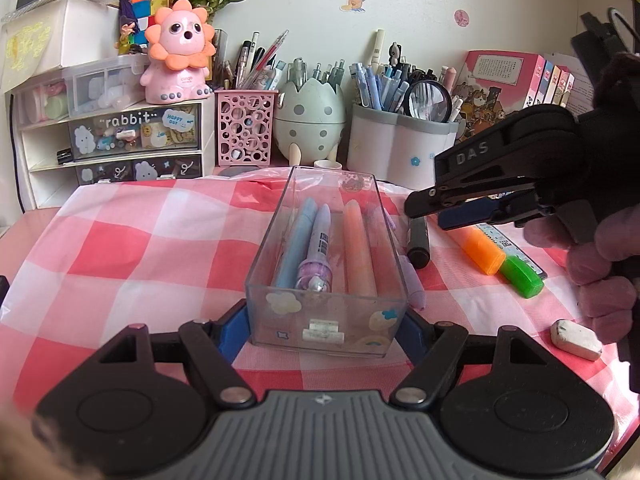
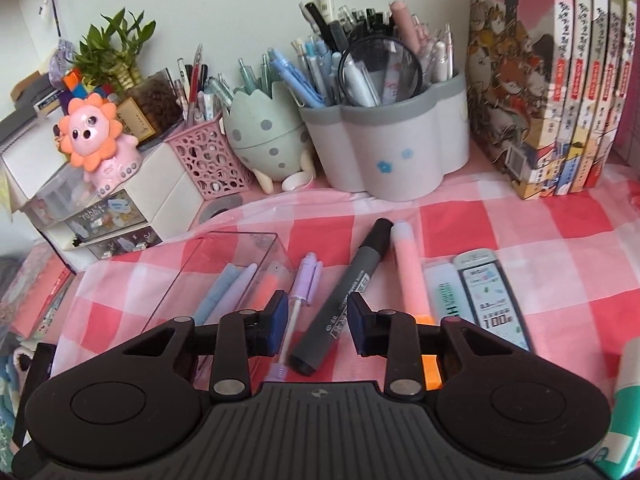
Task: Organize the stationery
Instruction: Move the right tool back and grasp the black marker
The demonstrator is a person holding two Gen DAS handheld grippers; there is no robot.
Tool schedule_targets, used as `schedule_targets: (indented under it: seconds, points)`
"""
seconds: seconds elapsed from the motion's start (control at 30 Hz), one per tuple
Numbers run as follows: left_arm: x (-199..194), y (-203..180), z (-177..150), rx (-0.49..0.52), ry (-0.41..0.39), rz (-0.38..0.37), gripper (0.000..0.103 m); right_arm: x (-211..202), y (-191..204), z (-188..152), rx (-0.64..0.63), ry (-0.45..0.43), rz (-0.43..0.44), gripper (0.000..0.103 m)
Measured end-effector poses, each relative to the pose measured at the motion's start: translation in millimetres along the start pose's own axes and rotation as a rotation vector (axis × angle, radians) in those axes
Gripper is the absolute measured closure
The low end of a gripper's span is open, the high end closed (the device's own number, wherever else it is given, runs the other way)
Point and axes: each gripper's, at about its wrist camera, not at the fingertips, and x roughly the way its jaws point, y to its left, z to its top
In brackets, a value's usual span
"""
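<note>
**Left gripper clamped on clear tray; right gripper over grey marker**

Left gripper [image 1: 322, 326] pitched downward, blue pads pressed on both sides of the clear plastic tray [image 1: 280, 248], rectangular, sticker-decorated, holding pastel pens on the pink checked cloth [image 1: 140, 240]; right gripper [image 2: 318, 324] tilted down in a gloved hand [image 1: 600, 268], jaws apart, pads clear of the matte grey marker [image 2: 344, 296] lying between them; smooth orange highlighter [image 1: 482, 250] beside the tray.

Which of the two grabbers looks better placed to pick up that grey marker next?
The right gripper, probably: the grey marker lies between its open fingers. The left gripper is busy, shut on the near end of the clear box.
</note>
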Motion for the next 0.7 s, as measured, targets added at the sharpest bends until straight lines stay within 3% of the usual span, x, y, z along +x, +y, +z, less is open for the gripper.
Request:
schedule_targets:
  seconds: [0.3, 0.7]
  points:
    - [0.0, 0.0, 0.0, 0.000, 0.000, 0.000, 0.054, 18.2, 3.4, 1.1, -0.026, 0.039, -0.057, 0.079]
    - [0.0, 0.0, 0.0, 0.000, 0.000, 0.000, 0.054, 4.9, 3.6, 2.0, -0.183, 0.185, 0.007, 0.082]
